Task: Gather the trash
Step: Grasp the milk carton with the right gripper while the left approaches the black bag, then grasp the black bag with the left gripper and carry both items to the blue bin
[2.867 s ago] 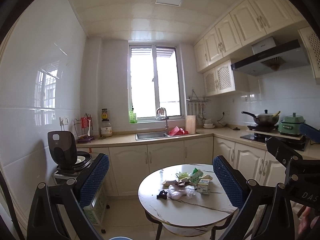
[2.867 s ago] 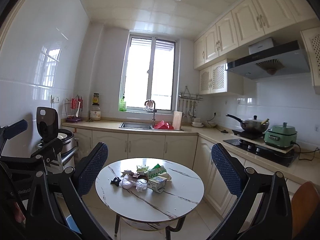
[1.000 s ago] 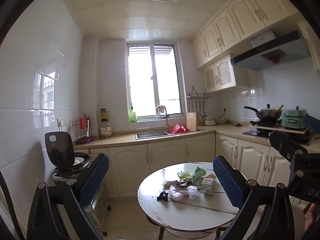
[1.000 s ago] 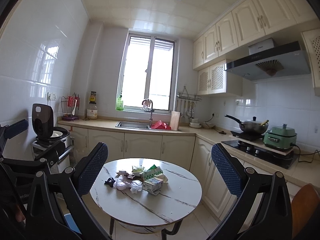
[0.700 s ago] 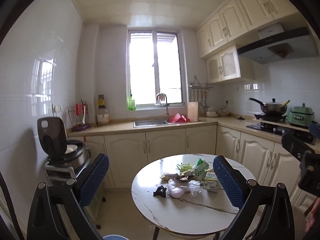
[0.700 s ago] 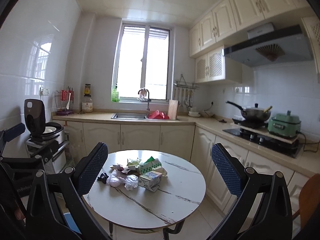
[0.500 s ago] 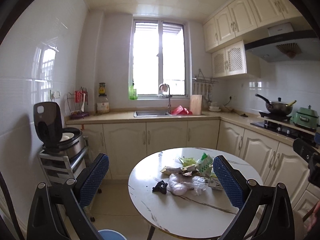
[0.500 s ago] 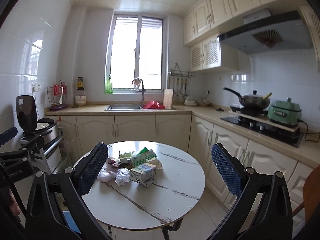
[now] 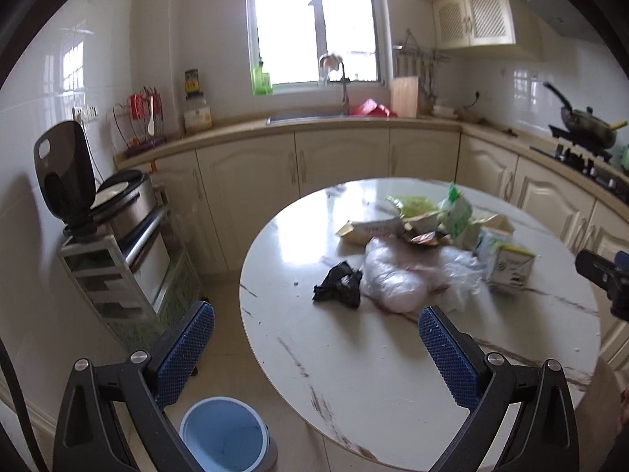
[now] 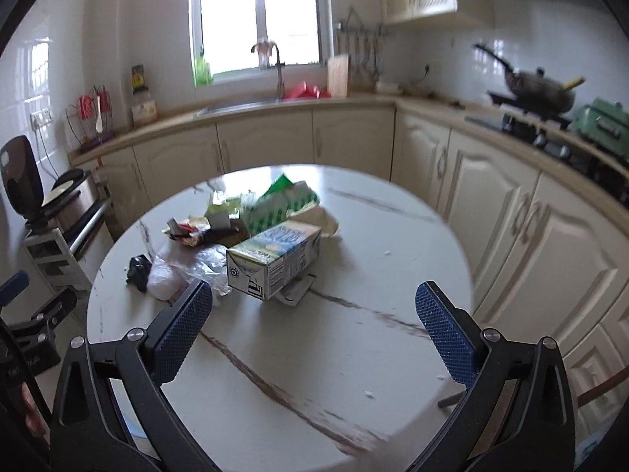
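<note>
Jaws wide on both sides: left gripper point(image 9: 316, 348) and right gripper point(image 10: 313, 334) hang empty over the round marble surface point(image 10: 354, 338). Trash sits heaped mid-surface, milk carton point(image 10: 273, 259) nearest, clear plastic bag point(image 9: 397, 279) beside a black scrap point(image 9: 338, 285), blue bin point(image 9: 224, 434) on the floor below

a round marble table point(image 9: 393, 373) stands in a kitchen. on the left wall side, a rice cooker point(image 9: 114, 204) with the lid up sits on a small rack point(image 9: 118, 271). behind the table, cream cabinets point(image 9: 334, 157) run under a counter with a sink point(image 9: 306, 118) and a tap point(image 9: 344, 86) below the window point(image 9: 314, 19). a cutting board point(image 9: 404, 92) leans near the sink, and a jar point(image 9: 196, 112) stands beside a utensil rack point(image 9: 139, 118). on the right, a wok point(image 10: 538, 92) sits on the stove point(image 10: 542, 129), next to a green pot point(image 10: 603, 126).
</note>
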Tool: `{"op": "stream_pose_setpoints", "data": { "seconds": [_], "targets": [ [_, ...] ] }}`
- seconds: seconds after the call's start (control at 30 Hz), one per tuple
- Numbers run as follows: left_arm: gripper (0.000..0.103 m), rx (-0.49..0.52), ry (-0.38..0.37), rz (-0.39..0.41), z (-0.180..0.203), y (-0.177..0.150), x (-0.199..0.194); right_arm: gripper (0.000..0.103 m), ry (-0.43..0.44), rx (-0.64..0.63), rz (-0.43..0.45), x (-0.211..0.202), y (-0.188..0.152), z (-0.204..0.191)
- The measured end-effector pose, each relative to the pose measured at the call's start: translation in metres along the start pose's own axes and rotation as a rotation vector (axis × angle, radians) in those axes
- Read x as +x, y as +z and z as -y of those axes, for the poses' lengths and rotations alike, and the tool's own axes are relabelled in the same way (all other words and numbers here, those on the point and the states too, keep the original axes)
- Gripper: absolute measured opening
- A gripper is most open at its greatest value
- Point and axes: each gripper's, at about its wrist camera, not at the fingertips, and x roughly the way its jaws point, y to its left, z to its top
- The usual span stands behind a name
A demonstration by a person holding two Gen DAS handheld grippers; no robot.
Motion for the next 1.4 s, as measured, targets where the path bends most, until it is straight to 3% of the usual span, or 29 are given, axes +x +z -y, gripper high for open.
{"op": "stream_pose_setpoints", "data": {
  "seconds": [0.23, 0.37, 0.43, 0.5, 0.57, 0.63, 0.8, 0.9, 1.3, 1.4],
  "targets": [
    [0.102, 0.002, 0.039, -0.044, -0.001, 0.022, 0.078, 0.103, 0.046, 0.022, -0.098, 0.071, 0.023, -0.02],
    [0.102, 0.006, 0.043, -0.053, 0.0, 0.026, 0.099, 0.103, -0.034, -0.044, -0.174, 0.108, 0.027, -0.029],
    [0.102, 0.015, 0.044, -0.055, 0.001, 0.028, 0.109, 0.103, -0.013, -0.017, -0.211, 0.121, 0.023, -0.021],
    [0.102, 0.021, 0.044, -0.056, 0.002, 0.028, 0.119, 0.092, -0.001, 0.007, -0.209, 0.121, 0.019, -0.008],
    [0.102, 0.03, 0.046, -0.06, 0.002, 0.025, 0.126, 0.064, 0.012, 0.024, -0.214, 0.118, 0.014, 0.007],
    [0.102, 0.04, 0.042, -0.061, -0.003, 0.021, 0.128, 0.054, 0.045, 0.041, -0.236, 0.121, 0.01, 0.024],
    [0.102, 0.064, 0.033, -0.076, -0.003, 0.018, 0.144, 0.054, 0.07, 0.023, -0.262, 0.128, 0.008, 0.044],
    [0.102, 0.073, 0.03, -0.089, -0.005, 0.02, 0.157, 0.048, 0.111, 0.011, -0.263, 0.13, 0.008, 0.049],
    [0.102, 0.087, 0.002, -0.152, -0.005, 0.034, 0.21, 0.046, 0.253, 0.055, -0.197, 0.091, -0.005, 0.058],
    [0.095, 0.106, -0.006, -0.198, -0.004, 0.037, 0.225, 0.046, 0.275, 0.066, -0.193, 0.088, -0.007, 0.059]
  ]
}}
